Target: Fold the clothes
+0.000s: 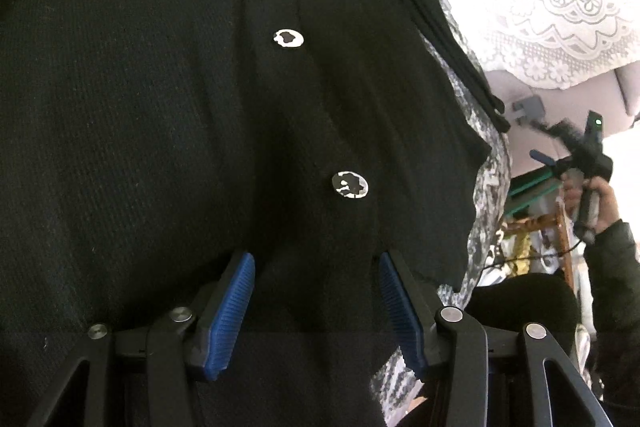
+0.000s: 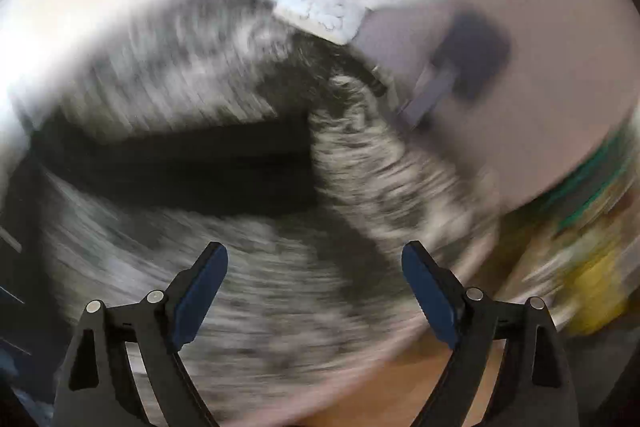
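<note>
Black knit fills nearly all of my left wrist view: a dark cardigan [image 1: 160,107] lies spread flat on a grey-and-white patterned cover [image 1: 486,195], whose mottled edge shows along the garment's right side. A line of white-and-black buttons [image 1: 349,184] runs up the front of the cardigan, three of them visible, and a folded dark edge of the garment lies along its far right side. My left gripper [image 1: 316,303] hovers low over the cloth just below the nearest button, its blue pads [image 1: 230,311] spread apart with nothing between them except the fabric underneath; whether they touch it I cannot tell. Beyond the cover stands a pale sofa draped with a white lace cloth [image 1: 560,15].

At the right edge of that view my right hand [image 1: 588,195] holds the other gripper [image 1: 540,157] up in the air, well clear of the cardigan. The right wrist view is heavily smeared by motion blur. In it my right gripper [image 2: 316,287] is wide open and empty, with the patterned cover and a dark band of the cardigan below it.
</note>
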`<act>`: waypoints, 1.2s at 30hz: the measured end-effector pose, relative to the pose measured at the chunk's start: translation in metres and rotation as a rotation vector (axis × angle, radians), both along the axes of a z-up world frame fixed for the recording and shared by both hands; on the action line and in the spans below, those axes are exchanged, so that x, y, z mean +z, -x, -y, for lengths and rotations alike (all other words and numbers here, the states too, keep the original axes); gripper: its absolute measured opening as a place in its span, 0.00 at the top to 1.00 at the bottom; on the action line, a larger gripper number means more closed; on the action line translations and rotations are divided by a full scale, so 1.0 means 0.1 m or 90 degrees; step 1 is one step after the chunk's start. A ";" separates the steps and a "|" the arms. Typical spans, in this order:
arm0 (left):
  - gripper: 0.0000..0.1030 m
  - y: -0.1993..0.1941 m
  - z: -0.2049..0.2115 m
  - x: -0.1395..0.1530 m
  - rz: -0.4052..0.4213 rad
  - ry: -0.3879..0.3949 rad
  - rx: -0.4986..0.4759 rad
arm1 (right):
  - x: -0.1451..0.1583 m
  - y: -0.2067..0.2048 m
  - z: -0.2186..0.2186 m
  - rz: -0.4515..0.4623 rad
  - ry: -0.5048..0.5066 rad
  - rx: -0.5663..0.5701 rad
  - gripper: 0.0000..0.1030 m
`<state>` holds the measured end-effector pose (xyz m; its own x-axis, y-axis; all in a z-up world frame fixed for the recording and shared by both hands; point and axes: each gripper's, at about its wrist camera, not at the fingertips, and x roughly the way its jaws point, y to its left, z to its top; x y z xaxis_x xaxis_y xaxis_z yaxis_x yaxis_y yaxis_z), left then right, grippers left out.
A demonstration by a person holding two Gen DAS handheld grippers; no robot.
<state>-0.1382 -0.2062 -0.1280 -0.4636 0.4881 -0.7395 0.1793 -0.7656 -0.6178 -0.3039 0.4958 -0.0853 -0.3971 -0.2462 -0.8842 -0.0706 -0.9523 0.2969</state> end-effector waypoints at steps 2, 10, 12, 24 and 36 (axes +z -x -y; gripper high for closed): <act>0.46 -0.02 -0.02 -0.04 -0.002 -0.005 0.001 | -0.02 0.05 -0.18 0.008 0.144 -0.044 0.15; 0.46 -0.01 0.02 -0.08 -0.008 -0.025 0.002 | -0.36 0.71 0.02 0.049 0.090 -0.017 0.40; 0.46 0.00 0.01 -0.08 -0.010 -0.025 0.000 | -0.39 0.81 0.06 0.034 0.096 -0.014 0.42; 0.46 0.00 0.06 -0.11 -0.020 -0.044 -0.009 | 0.40 1.61 -0.02 -0.107 0.045 -0.089 0.97; 0.45 -0.03 0.11 -0.13 -0.023 -0.057 -0.011 | 0.47 1.67 0.91 -0.168 -0.132 -0.051 0.37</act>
<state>-0.1353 -0.2168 -0.1410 -0.4807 0.5591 -0.6756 0.1433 -0.7100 -0.6895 -0.4706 0.4052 -0.0385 -0.6293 -0.0302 -0.7766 -0.0949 -0.9888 0.1154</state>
